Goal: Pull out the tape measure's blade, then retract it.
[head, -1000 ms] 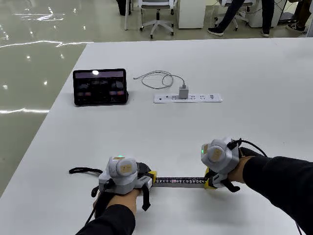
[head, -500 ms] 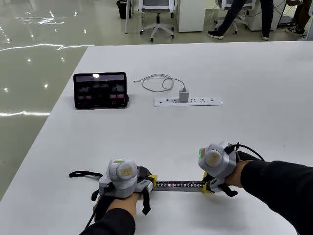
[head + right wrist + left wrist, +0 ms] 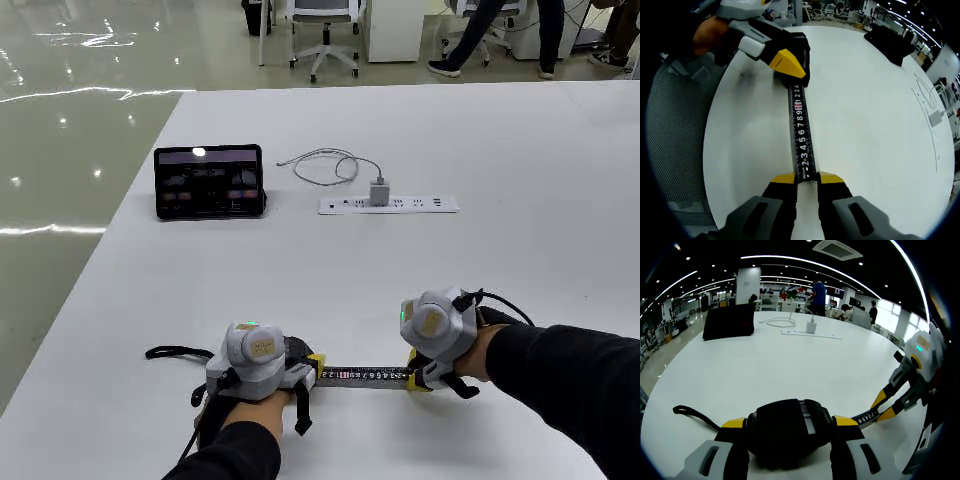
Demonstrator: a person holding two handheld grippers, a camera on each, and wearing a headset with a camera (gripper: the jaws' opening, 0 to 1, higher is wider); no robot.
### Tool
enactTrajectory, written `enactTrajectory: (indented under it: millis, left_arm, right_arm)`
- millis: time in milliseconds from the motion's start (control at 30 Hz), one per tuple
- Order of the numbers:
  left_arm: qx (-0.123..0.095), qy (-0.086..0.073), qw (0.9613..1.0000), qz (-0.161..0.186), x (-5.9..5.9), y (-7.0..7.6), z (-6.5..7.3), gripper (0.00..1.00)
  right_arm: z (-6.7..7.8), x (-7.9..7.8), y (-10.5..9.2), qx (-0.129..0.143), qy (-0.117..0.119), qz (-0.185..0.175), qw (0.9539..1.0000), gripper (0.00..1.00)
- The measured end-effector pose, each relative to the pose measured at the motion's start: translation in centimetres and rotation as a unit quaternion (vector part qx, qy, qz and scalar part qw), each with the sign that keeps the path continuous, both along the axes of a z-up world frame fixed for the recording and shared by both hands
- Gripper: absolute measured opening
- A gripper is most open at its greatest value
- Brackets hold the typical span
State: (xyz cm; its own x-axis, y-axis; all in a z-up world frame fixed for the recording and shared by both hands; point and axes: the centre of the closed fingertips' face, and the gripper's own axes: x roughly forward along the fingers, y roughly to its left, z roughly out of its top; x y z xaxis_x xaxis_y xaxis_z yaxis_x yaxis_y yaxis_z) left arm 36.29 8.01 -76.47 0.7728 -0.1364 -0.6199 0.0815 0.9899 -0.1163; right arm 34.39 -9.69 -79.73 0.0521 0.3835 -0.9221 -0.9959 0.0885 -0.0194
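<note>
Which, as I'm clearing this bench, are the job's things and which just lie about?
Job: tape measure case, blade, left gripper, right gripper.
Lying about: tablet, power strip, charger with cable.

Digits 2 to 9, then 1 to 4, on the tape blade [image 3: 800, 135]

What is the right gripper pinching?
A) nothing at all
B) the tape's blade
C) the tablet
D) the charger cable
B: the right gripper is shut on the end of the blade, which runs back to the case clamped in the left gripper.
</note>
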Motion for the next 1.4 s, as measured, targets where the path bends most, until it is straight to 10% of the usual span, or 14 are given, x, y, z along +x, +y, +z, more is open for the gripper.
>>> enactTrajectory:
  millis: [1400]
  left_arm:
    - [-0.008, 0.008, 0.9999, 0.002, 0.0, 0.0, 0.0, 0.61]
  right_arm:
    - [0.1, -0.1, 2.4, 0.033, 0.003, 0.003, 0.9994, 0.11]
